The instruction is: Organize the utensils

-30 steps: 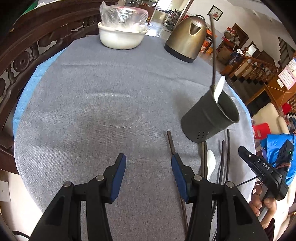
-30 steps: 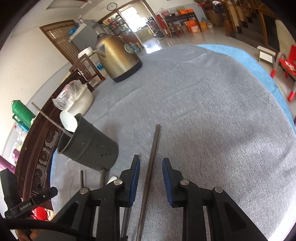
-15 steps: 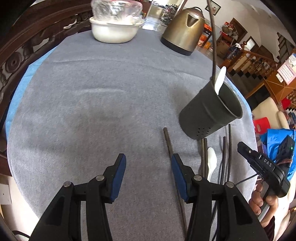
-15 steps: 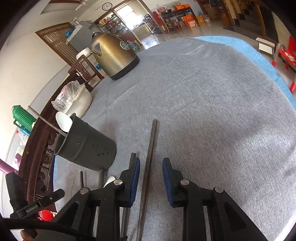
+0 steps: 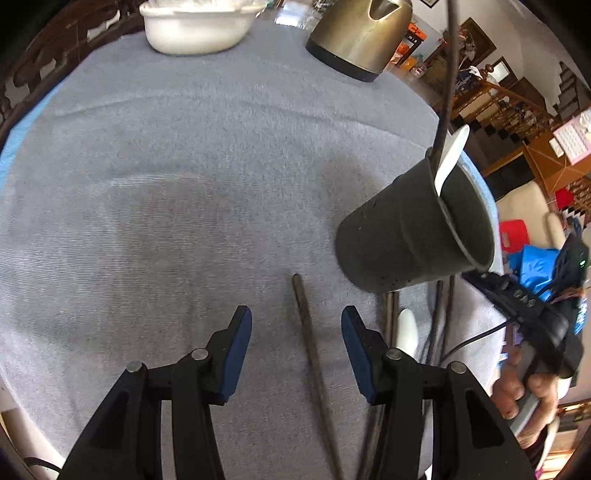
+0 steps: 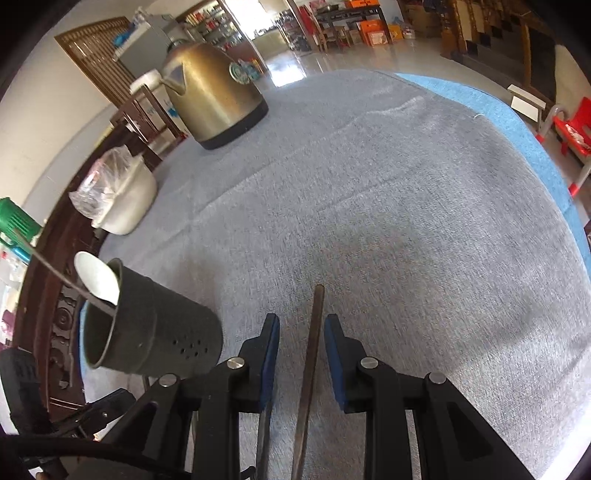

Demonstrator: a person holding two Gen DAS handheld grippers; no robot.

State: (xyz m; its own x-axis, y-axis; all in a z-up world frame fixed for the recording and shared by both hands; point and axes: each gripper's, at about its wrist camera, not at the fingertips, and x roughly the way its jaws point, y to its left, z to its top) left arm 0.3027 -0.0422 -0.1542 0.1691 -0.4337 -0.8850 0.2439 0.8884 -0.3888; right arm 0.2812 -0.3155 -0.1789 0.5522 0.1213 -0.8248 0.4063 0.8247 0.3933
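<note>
A dark chopstick lies on the grey tablecloth between the fingers of my left gripper, which is open and clear of it on both sides. To the right stands a dark utensil holder with a white spoon and a thin dark stick in it. Several more chopsticks and a second white spoon lie in front of the holder. My right gripper is open, with a chopstick lying in the narrow gap between its pads. The holder is at its left.
A brass kettle and a white bowl covered with plastic stand at the far side of the round table. A person's hand holds the other gripper at the right table edge. A carved wooden chair back borders the left edge.
Both grippers have moved forward and tipped down. The chopstick beside the left gripper's right finger now lies between its fingers. The holder looms larger in both views.
</note>
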